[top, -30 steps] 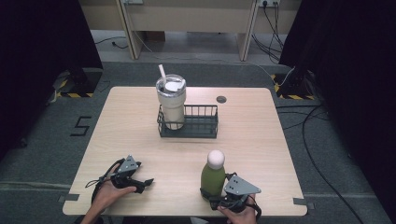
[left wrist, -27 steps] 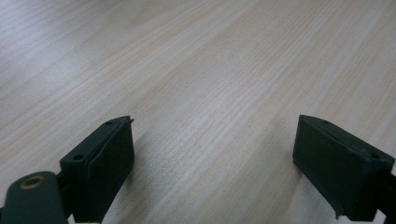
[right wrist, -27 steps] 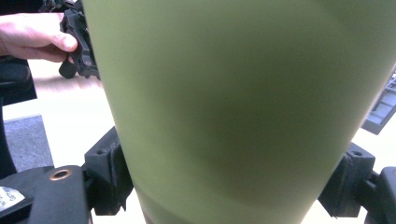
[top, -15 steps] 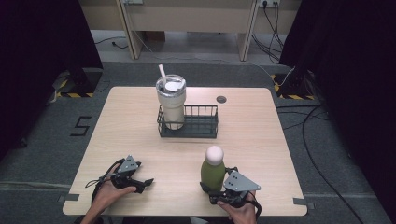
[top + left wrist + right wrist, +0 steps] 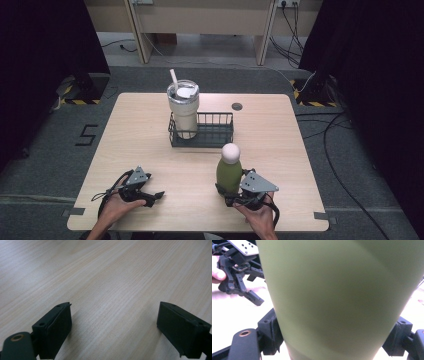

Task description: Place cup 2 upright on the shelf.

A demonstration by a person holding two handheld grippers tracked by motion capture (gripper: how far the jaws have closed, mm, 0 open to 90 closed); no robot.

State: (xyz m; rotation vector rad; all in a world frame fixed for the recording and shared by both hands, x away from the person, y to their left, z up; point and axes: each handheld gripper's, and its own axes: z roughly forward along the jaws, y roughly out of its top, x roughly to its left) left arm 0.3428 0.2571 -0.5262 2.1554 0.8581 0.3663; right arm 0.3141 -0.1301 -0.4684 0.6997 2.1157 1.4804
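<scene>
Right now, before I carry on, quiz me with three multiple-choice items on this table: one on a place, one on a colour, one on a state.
1. Where does the tumbler with straw stand?
A. In the wire basket's left end
B. Beside the left gripper
C. On the floor

2. What colour is the bottle's body?
A. Red
B. Olive green
C. Black

3. How is the right gripper?
A. Open over bare table
B. Shut on the bottle
C. Lying unheld

Answers: 1 A, its base sits inside the basket wires. 2 B, green under a cream cap. 3 B, both pads press the bottle's sides.
</scene>
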